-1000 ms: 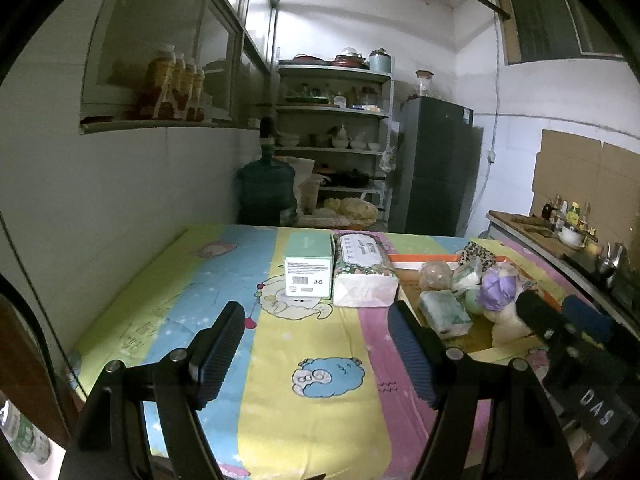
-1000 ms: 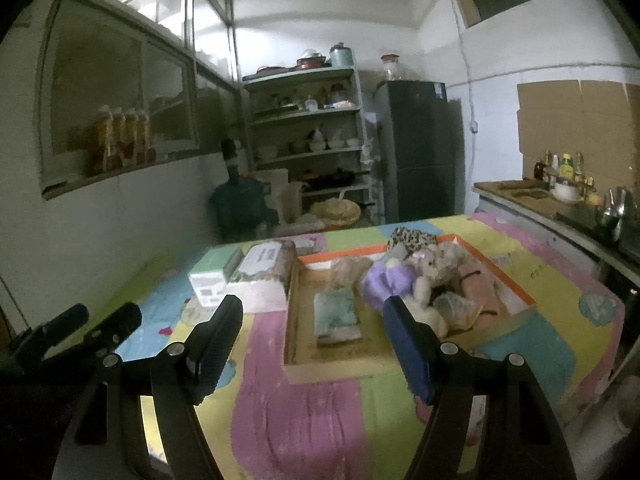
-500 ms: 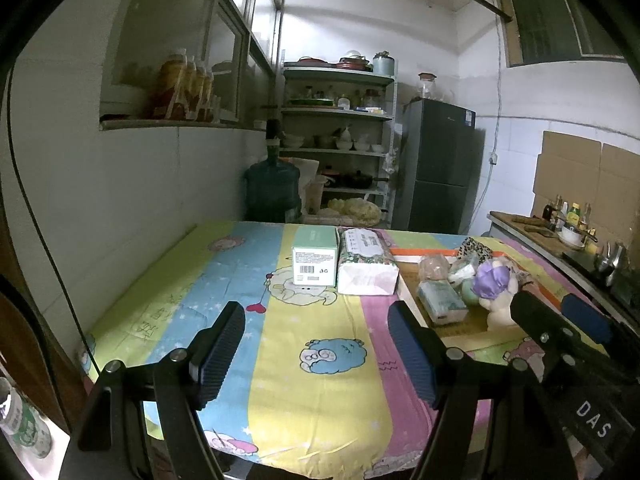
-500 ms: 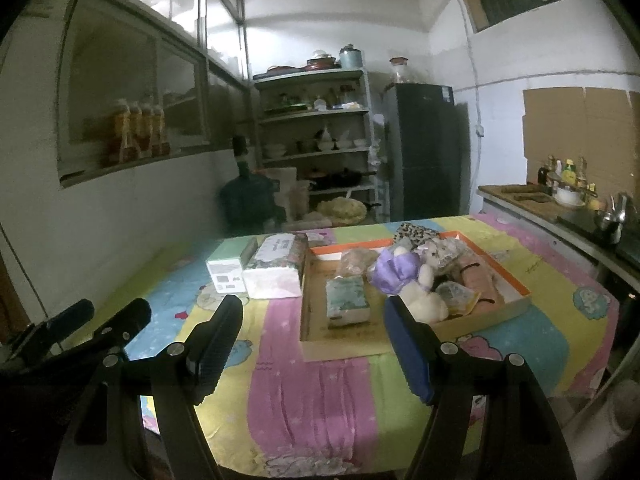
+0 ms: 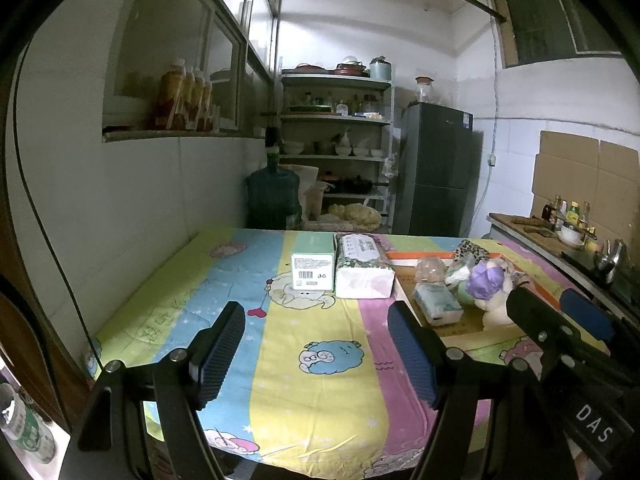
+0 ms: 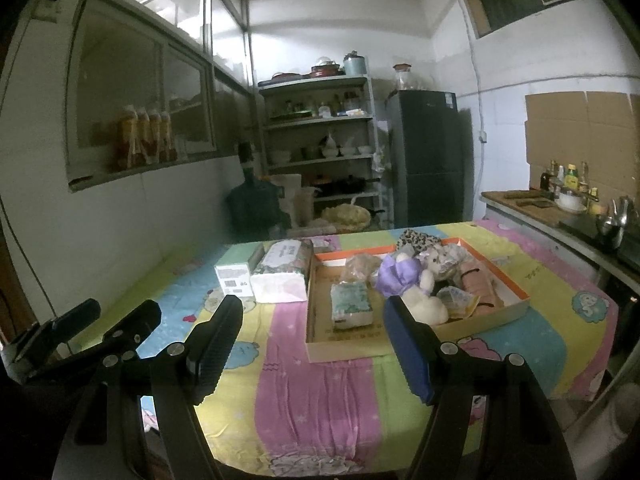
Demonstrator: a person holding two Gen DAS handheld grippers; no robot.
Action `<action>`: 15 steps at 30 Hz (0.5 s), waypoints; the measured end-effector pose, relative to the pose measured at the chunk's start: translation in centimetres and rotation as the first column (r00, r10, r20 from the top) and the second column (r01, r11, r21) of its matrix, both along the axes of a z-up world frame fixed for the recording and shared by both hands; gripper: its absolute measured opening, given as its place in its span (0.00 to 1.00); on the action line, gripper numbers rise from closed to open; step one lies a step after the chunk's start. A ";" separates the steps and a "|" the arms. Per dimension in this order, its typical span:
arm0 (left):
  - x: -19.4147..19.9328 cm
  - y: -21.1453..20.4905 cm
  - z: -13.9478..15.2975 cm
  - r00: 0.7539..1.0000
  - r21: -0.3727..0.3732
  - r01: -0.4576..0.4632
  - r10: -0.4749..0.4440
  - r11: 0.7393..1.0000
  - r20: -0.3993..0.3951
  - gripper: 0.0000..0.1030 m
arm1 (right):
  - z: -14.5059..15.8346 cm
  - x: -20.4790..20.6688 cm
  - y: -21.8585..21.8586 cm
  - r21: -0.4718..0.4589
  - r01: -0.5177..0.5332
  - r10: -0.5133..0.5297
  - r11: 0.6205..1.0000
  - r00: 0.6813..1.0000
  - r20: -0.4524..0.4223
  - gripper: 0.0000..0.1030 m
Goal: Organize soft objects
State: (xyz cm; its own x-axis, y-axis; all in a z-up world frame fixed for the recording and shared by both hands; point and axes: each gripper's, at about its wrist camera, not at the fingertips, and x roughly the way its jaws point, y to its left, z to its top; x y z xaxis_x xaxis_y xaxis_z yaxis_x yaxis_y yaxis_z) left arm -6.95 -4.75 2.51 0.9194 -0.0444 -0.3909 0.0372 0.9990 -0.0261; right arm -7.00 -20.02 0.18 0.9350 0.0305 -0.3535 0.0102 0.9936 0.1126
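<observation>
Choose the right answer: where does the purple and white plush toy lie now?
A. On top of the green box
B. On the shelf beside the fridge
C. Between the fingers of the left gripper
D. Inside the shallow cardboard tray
D: the plush toy lies inside the cardboard tray among other soft things, and neither gripper touches it.

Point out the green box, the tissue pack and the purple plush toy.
green box (image 5: 312, 268), left wrist view, on its labelled front face.
tissue pack (image 6: 282, 270), right wrist view, on its patterned top.
purple plush toy (image 6: 398, 276), right wrist view, on its purple body, inside the cardboard tray.
</observation>
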 end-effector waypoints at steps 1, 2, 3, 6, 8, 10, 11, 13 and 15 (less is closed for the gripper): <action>0.0 0.0 0.0 1.000 0.000 0.001 -0.001 1.000 0.001 0.72 | 0.0 0.0 0.0 -0.001 0.002 -0.002 1.000 1.000 0.000 0.72; 0.0 0.0 0.1 1.000 0.000 0.001 -0.001 1.000 0.003 0.72 | 0.0 0.0 0.0 -0.001 0.002 -0.002 1.000 1.000 0.001 0.72; 0.0 0.0 0.1 1.000 0.001 0.001 -0.001 1.000 0.003 0.72 | 0.0 0.0 0.0 -0.001 0.002 -0.002 1.000 1.000 0.001 0.72; -0.1 0.0 0.1 1.000 0.001 0.000 0.000 1.000 0.005 0.72 | 0.0 -0.1 0.0 -0.001 0.002 -0.002 1.000 1.000 0.001 0.72; -0.1 0.0 0.1 1.000 0.001 0.000 0.000 1.000 0.005 0.72 | 0.0 0.0 0.0 -0.001 0.002 -0.002 1.000 1.000 0.000 0.72; -0.1 0.0 0.1 1.000 0.001 0.001 -0.001 1.000 0.005 0.72 | 0.0 0.0 0.0 -0.001 0.002 -0.002 1.000 1.000 0.001 0.72; -0.1 0.0 0.1 1.000 0.001 0.000 0.000 1.000 0.005 0.72 | 0.0 0.0 0.0 -0.001 0.002 -0.002 1.000 1.000 0.001 0.72; -0.2 0.0 0.2 1.000 0.000 0.000 0.000 1.000 0.007 0.72 | 0.0 0.0 0.0 -0.001 0.003 -0.003 1.000 1.000 0.002 0.72; -0.2 0.0 0.3 1.000 0.001 -0.001 0.001 1.000 0.008 0.72 | 0.0 0.0 0.0 -0.001 0.003 -0.003 1.000 1.000 0.001 0.72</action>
